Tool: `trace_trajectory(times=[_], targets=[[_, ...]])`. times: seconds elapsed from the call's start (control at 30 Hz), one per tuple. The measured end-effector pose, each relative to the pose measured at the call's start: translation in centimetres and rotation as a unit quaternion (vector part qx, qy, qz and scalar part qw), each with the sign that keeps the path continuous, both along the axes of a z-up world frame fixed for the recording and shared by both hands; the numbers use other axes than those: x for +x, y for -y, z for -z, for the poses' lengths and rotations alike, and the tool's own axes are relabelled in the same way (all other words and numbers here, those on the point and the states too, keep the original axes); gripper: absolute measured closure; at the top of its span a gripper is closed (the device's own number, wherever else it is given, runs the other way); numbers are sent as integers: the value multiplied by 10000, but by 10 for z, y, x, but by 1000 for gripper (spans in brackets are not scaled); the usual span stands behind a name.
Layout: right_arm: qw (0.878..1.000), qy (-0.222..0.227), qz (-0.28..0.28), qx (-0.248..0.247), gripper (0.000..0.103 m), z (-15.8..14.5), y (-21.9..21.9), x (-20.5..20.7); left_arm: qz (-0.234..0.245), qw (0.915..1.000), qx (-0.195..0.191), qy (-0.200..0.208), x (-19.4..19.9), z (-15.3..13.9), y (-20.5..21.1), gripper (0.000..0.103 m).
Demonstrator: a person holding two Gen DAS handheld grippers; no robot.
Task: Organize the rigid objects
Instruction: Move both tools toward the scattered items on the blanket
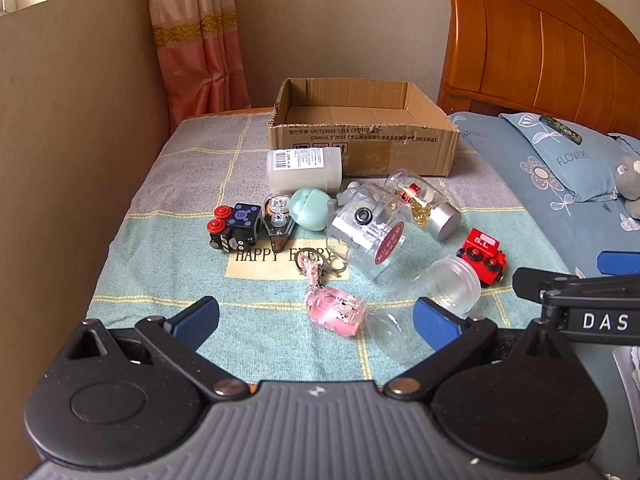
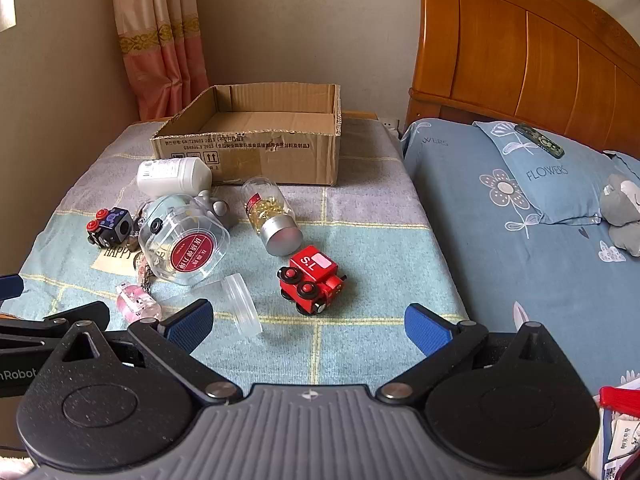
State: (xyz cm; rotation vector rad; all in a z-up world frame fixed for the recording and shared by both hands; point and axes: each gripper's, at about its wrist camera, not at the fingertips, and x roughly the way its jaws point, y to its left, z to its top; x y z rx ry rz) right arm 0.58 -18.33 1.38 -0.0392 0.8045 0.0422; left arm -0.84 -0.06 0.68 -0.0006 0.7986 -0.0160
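An empty cardboard box (image 1: pixel 360 136) (image 2: pixel 256 140) stands at the back of the cloth-covered table. In front of it lie a white bottle (image 1: pixel 304 168), a black fidget cube (image 1: pixel 236 224), a correction tape (image 1: pixel 278 220), a mint egg (image 1: pixel 310 210), a clear jar with a red label (image 1: pixel 366 232), a capsule bottle (image 1: pixel 424 204), a pink keychain (image 1: pixel 336 310), a small clear jar (image 1: pixel 432 300) and a red toy train (image 2: pixel 312 278). My left gripper (image 1: pixel 316 320) is open, near the pink keychain. My right gripper (image 2: pixel 308 324) is open, just in front of the train.
A bed (image 2: pixel 520 220) with a blue sheet, a pillow and a grey plush toy (image 2: pixel 624 208) lies to the right, with a wooden headboard (image 2: pixel 520 60) behind. A wall and pink curtain (image 1: pixel 192 40) stand to the left and behind.
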Motion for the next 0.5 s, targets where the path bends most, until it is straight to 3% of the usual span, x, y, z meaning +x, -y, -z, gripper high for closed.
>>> trace_trajectory(times=[0.5], targets=[[9996,160,-198,91,0,0,-1,5,221,9996,18,162,6,2,-7,1]])
